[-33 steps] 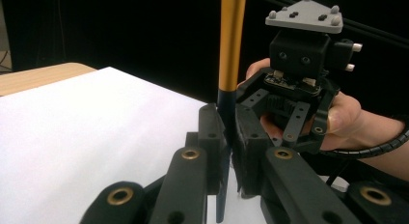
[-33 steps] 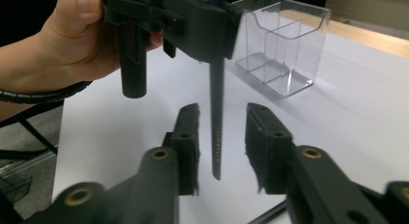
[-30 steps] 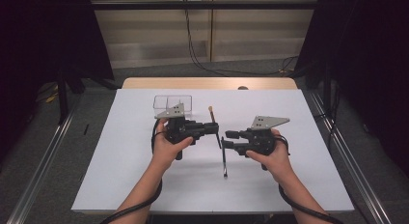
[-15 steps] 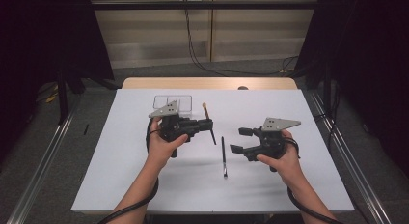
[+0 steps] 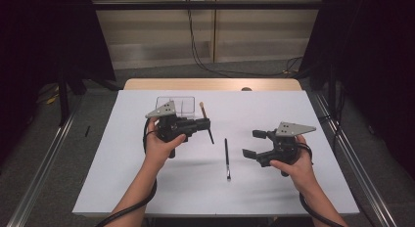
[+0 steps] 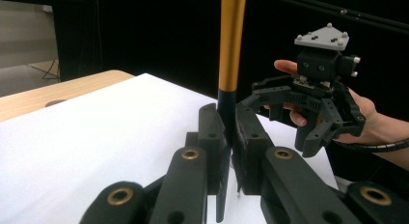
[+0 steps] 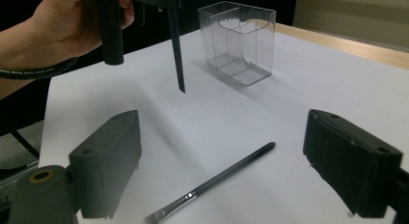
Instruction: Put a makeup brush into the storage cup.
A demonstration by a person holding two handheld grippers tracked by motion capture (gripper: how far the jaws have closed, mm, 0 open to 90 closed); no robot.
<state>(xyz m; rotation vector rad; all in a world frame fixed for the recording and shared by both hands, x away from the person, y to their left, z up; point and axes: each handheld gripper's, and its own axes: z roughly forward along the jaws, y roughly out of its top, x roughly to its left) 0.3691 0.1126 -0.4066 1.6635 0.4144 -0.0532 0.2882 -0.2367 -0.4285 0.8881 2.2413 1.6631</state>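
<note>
Moved apart since 1 second ago: right gripper (image 5: pixel 255 144) pulled away toward the right edge of the table, jaws just opening and now spread wide with nothing between them; thin brush (image 5: pixel 227 157) left lying flat on the white sheet between the 2 hands. Left gripper (image 5: pixel 208 124) raised above the sheet, jaws pressed together on a second brush (image 5: pixel 206 122), gripped at its black shaft.

Held brush: gold-coloured upper handle (image 6: pixel 231 40), smooth and round, meeting a black lower shaft that tapers to a slim point below the jaws. Lying brush: slender black handle (image 7: pixel 231 168), shiny metal collar (image 7: pixel 181 202) near the bristle end, bristles toward the person.

Clear plastic box (image 5: pixel 176 105) standing upright at the far left of the sheet, just behind the left gripper; rectangular, thin see-through walls, divided inside. Grey three-cornered plates on both grippers, matte black jaws with brass-toned pivots.

White matte cover (image 5: pixel 122 178) over a pale wooden table (image 5: pixel 205 84), wood showing along the far edge. Dark curtains at both sides, cables hanging down a beige wall behind, metal rails on a grey floor.
</note>
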